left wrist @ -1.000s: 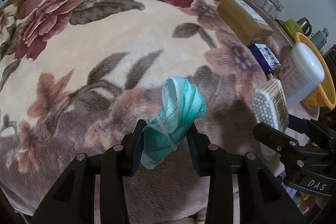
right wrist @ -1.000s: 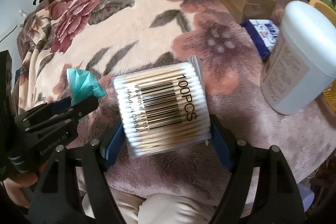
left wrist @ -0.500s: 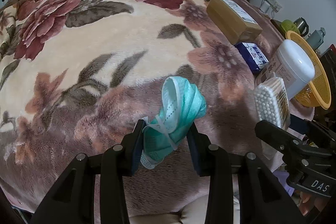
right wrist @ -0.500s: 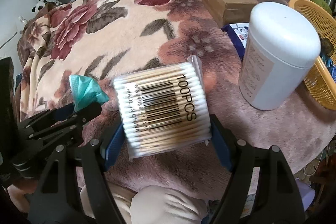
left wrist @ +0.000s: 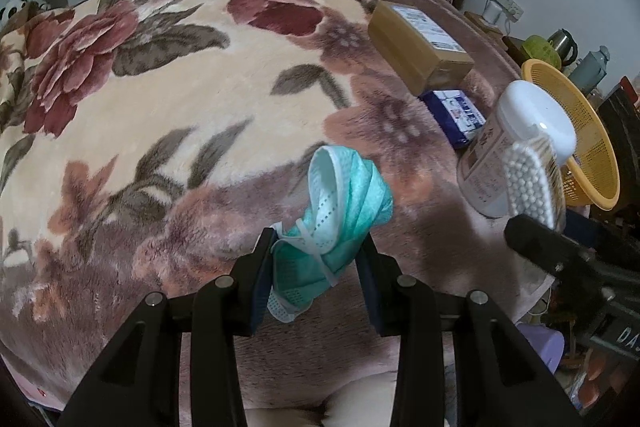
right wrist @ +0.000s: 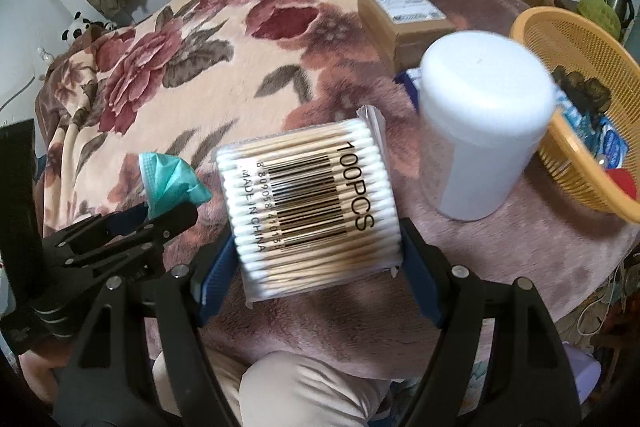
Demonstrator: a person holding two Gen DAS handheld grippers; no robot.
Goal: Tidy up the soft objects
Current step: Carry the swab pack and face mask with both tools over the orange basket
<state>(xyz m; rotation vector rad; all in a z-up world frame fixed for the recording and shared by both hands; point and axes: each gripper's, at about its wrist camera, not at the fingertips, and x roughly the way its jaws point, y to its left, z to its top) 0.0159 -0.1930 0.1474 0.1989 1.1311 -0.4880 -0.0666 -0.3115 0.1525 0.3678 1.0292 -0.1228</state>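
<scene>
Both tools carried soft goods above the floral blanket.
At lower centre of its own view, the left tool pinched a crumpled green face mask; the right tool clamped a cotton swab pack lower centre, left of the white canister and orange basket.

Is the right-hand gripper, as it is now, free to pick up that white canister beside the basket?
Probably not yet. The right gripper is shut on the pack of cotton swabs, so nothing else fits between its fingers. The white canister itself stands unobstructed just ahead, beside the orange basket.
</scene>
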